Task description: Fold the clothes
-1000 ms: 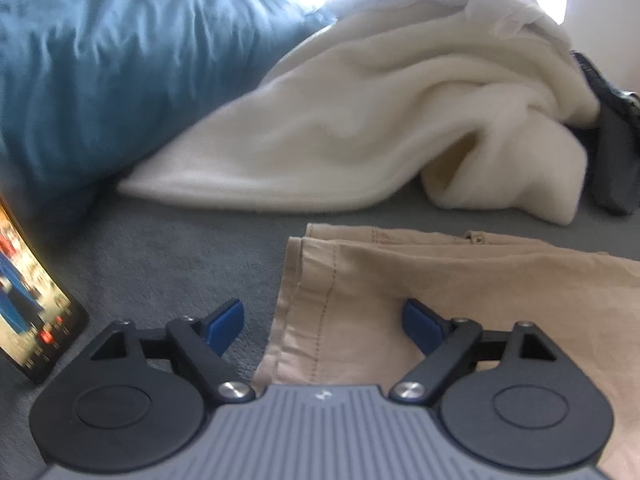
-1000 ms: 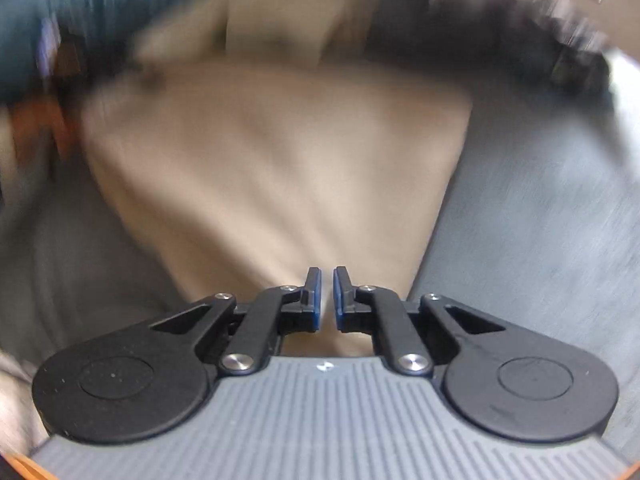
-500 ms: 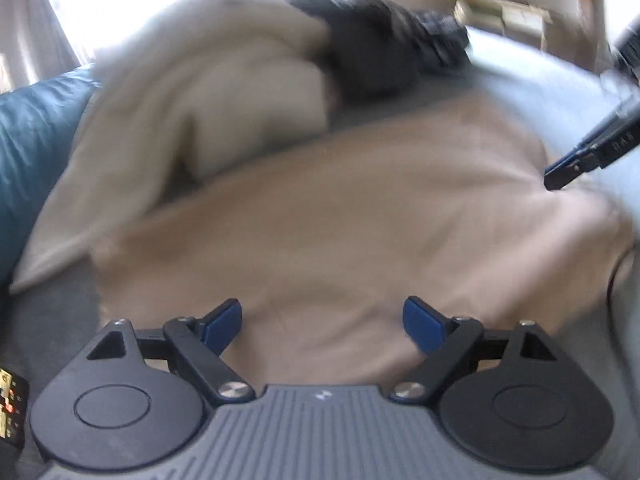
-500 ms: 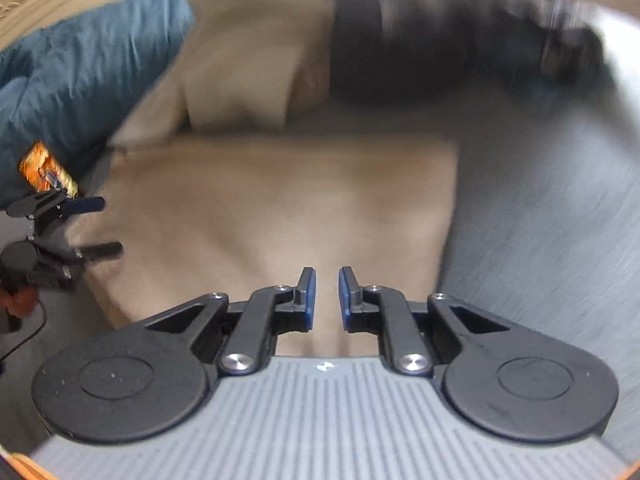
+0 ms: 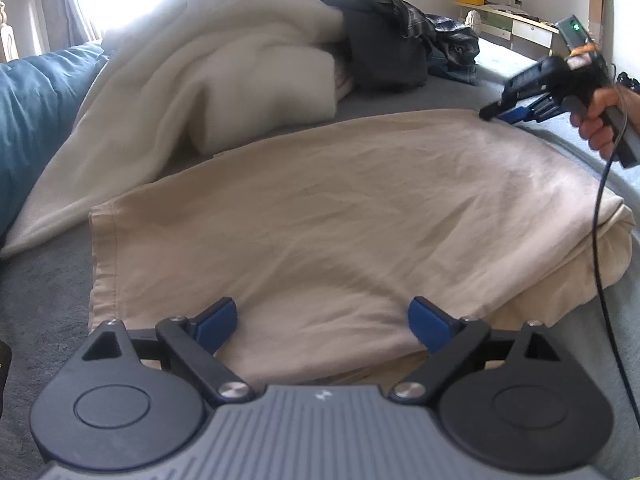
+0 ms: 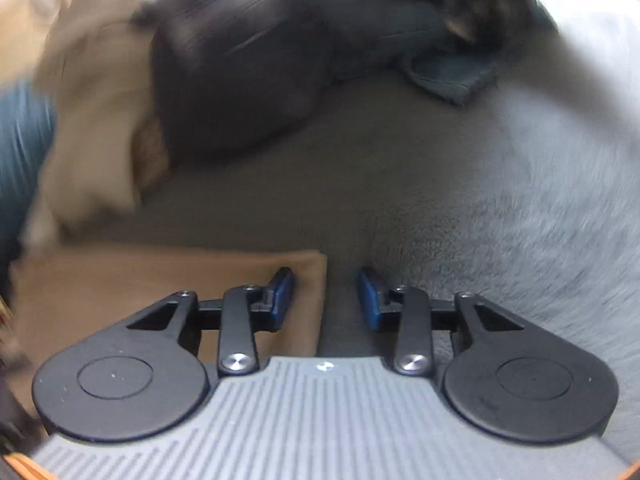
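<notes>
Beige garment (image 5: 340, 216) lies folded flat on the grey bed (image 5: 44, 304); left claw (image 5: 322, 322) spread wide over its near edge, right claw (image 6: 325, 294) just opening astride the far-right corner, pinching nothing, probably positioned for the next fold.

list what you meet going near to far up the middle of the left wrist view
left hand-held gripper → beige garment → white blanket → dark clothes pile
</notes>
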`<control>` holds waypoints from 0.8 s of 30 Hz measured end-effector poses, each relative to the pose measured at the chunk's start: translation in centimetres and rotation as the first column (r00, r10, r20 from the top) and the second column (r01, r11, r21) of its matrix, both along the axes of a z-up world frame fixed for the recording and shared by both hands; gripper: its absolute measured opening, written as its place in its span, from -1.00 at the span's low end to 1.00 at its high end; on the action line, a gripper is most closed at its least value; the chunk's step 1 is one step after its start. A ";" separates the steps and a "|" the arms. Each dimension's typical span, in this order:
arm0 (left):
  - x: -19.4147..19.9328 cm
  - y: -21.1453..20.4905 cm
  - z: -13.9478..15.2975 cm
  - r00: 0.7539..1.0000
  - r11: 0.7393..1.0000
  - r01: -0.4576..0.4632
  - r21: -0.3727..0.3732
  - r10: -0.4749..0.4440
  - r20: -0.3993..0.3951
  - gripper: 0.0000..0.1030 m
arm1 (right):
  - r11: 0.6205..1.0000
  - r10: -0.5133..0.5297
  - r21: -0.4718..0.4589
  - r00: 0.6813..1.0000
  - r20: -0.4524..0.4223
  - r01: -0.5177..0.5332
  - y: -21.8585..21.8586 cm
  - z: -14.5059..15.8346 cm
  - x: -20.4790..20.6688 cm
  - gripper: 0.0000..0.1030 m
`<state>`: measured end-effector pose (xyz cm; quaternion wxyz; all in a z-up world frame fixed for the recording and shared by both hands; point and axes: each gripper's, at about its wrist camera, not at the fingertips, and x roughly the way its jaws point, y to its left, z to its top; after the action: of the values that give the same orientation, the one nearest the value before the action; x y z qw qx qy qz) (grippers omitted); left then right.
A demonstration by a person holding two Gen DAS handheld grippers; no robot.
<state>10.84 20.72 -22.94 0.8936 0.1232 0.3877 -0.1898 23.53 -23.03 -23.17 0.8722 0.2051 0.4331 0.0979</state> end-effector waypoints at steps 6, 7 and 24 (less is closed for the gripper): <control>0.6 0.2 0.1 1.000 1.000 -0.002 -0.016 0.002 -0.020 0.85 | 0.950 -0.096 0.289 0.990 -0.103 0.122 -4.0 0.1 -2.2 -0.02; 0.6 0.2 0.2 1.000 1.000 -0.007 -0.020 0.007 -0.023 0.85 | 0.937 -0.088 0.325 0.987 -0.132 0.127 -4.4 -0.1 -2.8 0.03; 1.7 10.7 2.9 0.888 0.858 -0.460 -0.228 0.450 -0.097 0.81 | 0.827 0.157 0.559 0.934 -0.321 0.053 -2.0 -2.9 -11.5 0.10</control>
<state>12.51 31.46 -20.03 0.9133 -0.0869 0.3974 -0.0220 12.01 -25.02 -26.07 0.6783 0.4532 0.5405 0.2059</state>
